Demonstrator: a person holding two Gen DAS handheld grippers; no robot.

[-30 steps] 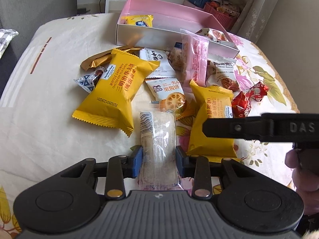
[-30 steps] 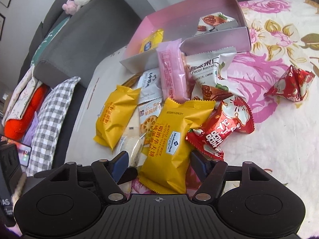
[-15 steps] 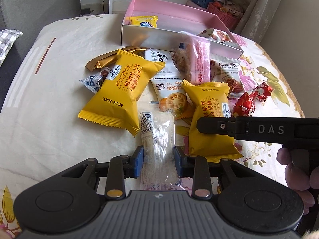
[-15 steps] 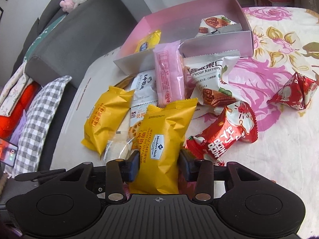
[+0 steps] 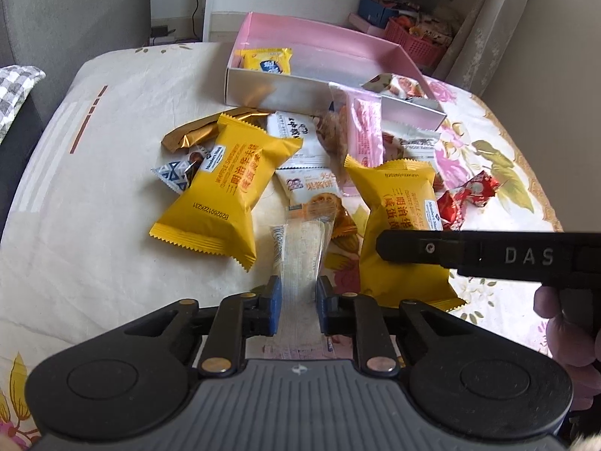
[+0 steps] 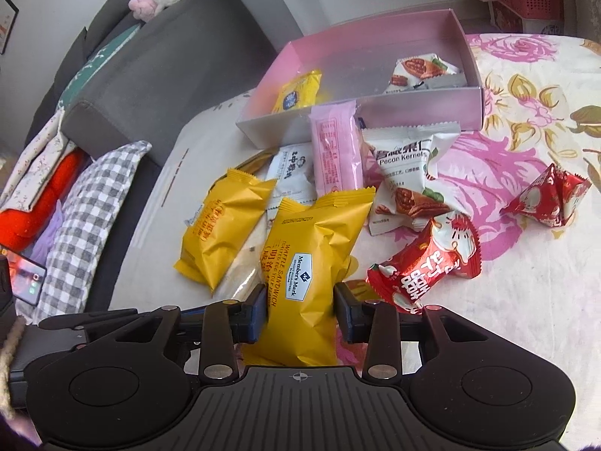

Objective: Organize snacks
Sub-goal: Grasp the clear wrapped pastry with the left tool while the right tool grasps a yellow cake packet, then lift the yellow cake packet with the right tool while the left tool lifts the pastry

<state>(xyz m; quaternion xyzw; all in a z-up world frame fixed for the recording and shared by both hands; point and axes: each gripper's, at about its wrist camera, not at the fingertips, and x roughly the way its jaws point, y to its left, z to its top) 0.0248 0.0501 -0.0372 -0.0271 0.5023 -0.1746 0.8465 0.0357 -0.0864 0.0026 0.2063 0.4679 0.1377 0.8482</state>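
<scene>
Our left gripper [image 5: 298,302] is clamped on a clear packet [image 5: 302,255], which runs forward from between the blue pads [image 5: 273,304] toward the heap of snacks; its print is too faint to read. Our right gripper [image 6: 300,310] pinches a yellow pack [image 6: 306,267] at its lower half, the jaws closing the last bit, the wrapper creased between them. Its label reads "Member's Mark" and "WAFFLE SANDWICH". A second yellow pack [image 6: 221,233] lies just to its left, touching it. In the left wrist view that second pack shows the code "E2026012ZK231", and the arm of the other tool crossing from the right bears "DAS" [image 5: 527,255].

Beyond the held packs lie a pink bar [image 6: 334,150] leaning on the pink box [image 6: 375,111], a white bag [image 6: 407,180] marked "Pecan Kernels", and two red wrappers [image 6: 428,263] on the flowered cloth [image 6: 526,300]. Inside the box sit a small yellow pack [image 6: 298,92] and another pecan bag [image 6: 419,71].
</scene>
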